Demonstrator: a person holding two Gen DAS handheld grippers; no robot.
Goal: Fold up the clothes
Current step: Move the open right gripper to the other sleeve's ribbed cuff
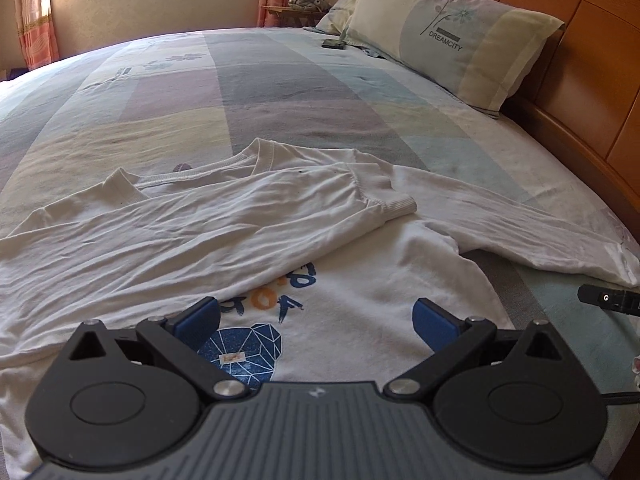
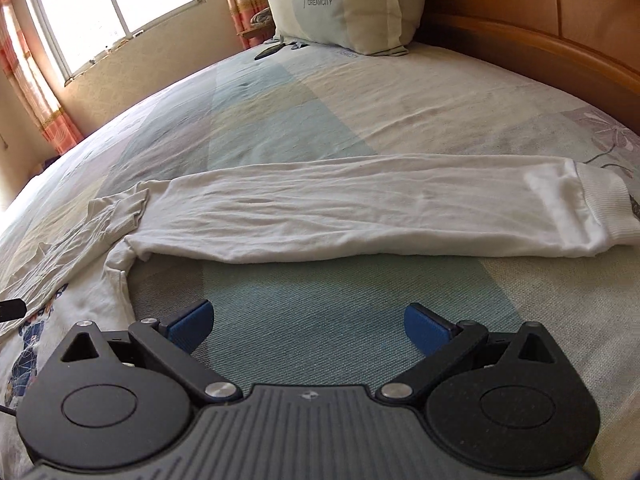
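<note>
A white long-sleeved sweatshirt with a blue bear print lies flat on the bed. One sleeve is folded across its chest, cuff pointing right. The other sleeve stretches out straight over the bedspread, its ribbed cuff at the right. My left gripper hovers open just above the print, nothing between its blue pads. My right gripper is open over bare bedspread, short of the outstretched sleeve. Its tip shows at the right edge of the left wrist view.
The bedspread is patchwork pastel. A pillow leans on the wooden headboard at the right. A dark phone lies near the pillows. A window and orange curtains stand beyond the bed's far side.
</note>
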